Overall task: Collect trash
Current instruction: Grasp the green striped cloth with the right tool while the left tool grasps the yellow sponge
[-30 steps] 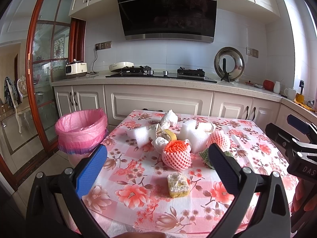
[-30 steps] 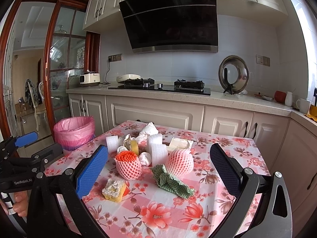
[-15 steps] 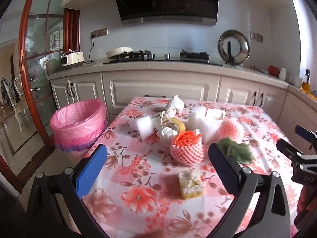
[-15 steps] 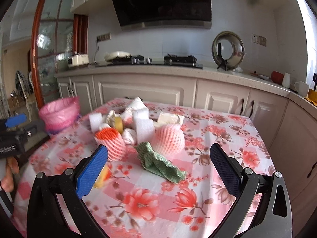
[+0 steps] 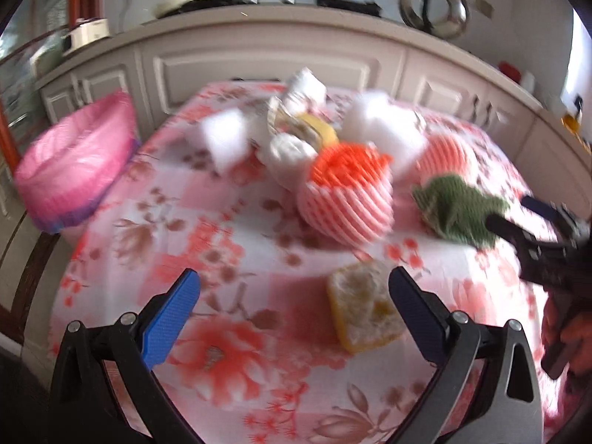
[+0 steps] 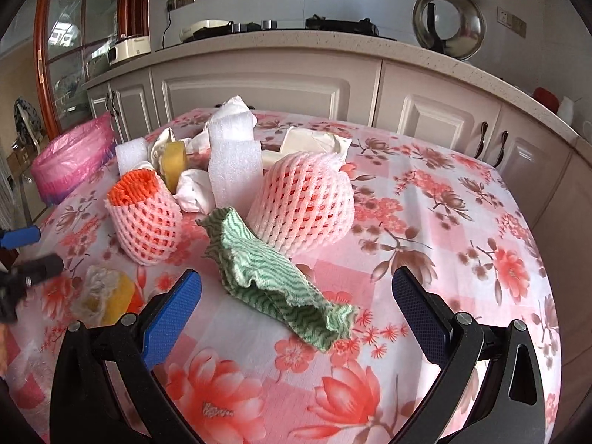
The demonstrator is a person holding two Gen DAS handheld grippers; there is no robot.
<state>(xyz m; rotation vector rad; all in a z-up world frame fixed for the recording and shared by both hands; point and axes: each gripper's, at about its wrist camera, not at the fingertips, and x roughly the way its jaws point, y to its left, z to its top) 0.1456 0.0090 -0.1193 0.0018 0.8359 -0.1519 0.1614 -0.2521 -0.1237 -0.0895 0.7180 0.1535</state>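
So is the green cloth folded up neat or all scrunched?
Scrunched. The green cloth lies crumpled in wavy ridges on the table, edges ruffled, between the open right gripper fingers.

Bare worktop (image 6: 462,244) lies open along the right side, free for a claw. The middle is crowded: foam nets (image 6: 301,203), white foam blocks (image 6: 235,170) and a green cloth (image 6: 273,285) stand close together. The near left is blocked by a yellow sponge (image 5: 364,309).
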